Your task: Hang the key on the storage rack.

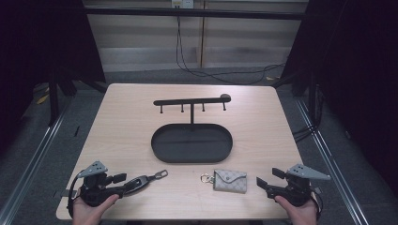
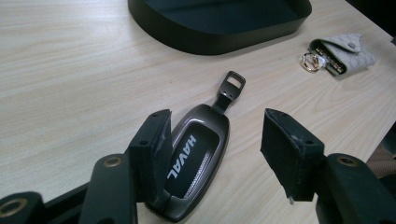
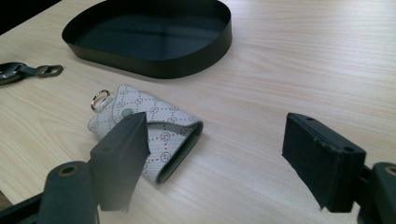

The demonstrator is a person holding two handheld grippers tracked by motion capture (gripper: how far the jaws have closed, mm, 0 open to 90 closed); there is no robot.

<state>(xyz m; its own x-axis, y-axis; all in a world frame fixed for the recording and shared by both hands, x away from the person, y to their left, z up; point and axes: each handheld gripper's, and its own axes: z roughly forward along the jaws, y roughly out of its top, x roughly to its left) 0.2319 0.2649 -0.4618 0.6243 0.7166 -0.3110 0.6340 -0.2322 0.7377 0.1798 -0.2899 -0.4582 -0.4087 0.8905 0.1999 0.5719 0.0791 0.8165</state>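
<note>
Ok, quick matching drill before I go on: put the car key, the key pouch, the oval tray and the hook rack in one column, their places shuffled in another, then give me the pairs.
Things:
1. car key
2. key pouch
3. oval tray
4. hook rack

Places:
A. standing at the tray's far edge
B. middle of the table
C. near edge, just in front of the open right gripper
D. near edge, between the open jaws of the left gripper

Pairs: 1-D, 2-C, 3-B, 4-A

Black claws (image 1: 123, 177), seemingly padded fingertips (image 3: 322, 158)
</note>
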